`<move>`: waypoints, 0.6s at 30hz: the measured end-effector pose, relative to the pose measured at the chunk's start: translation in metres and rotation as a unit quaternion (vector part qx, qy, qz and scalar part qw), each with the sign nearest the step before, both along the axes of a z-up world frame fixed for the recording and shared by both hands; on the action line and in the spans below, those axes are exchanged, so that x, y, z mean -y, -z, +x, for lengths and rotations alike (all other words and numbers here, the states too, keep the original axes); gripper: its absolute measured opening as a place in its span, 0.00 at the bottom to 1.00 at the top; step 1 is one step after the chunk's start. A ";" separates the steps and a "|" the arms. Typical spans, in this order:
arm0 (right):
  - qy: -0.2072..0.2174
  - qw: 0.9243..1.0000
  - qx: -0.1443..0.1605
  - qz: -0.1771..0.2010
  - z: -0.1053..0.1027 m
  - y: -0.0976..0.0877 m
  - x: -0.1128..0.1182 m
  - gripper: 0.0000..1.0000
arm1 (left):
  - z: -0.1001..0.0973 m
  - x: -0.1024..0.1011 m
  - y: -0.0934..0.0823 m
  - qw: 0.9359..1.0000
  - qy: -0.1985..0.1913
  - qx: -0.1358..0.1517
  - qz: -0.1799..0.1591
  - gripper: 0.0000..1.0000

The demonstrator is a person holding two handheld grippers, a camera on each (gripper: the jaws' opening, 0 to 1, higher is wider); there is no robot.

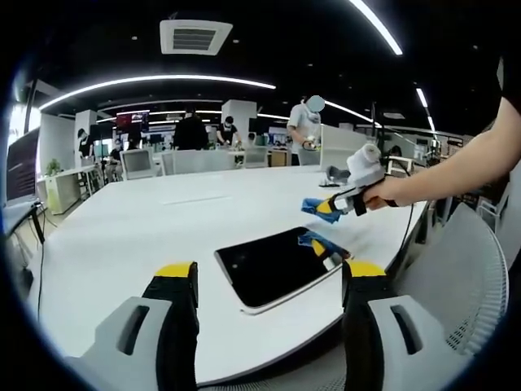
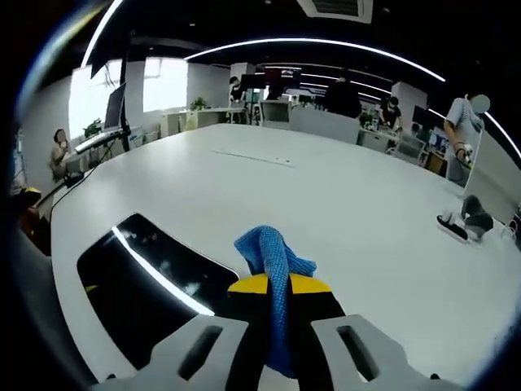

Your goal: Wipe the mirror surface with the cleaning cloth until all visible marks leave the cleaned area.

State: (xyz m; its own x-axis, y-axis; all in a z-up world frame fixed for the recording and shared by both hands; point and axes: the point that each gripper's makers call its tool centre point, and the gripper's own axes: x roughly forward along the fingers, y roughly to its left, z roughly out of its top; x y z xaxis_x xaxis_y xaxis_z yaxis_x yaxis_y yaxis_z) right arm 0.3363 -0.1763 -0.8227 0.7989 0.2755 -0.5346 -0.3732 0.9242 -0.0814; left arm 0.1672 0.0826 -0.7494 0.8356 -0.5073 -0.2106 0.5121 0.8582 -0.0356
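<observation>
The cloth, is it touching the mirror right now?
Apart. In the left gripper view the right tool holds the cloth above the table, with white tabletop showing between it and the mirror.

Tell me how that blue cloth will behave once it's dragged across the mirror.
The blue cloth is probably floppy: it bunches and droops where the right tool pinches it. Its open weave suggests it is light and likely to fold over rather than stay flat. The mirror looks smooth and glossy, so the cloth should slide easily.
</observation>
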 end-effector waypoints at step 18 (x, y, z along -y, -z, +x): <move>0.009 0.999 -0.046 0.004 -0.036 0.022 0.007 0.02 | 0.000 -0.001 0.000 1.000 0.000 0.001 -0.002 0.70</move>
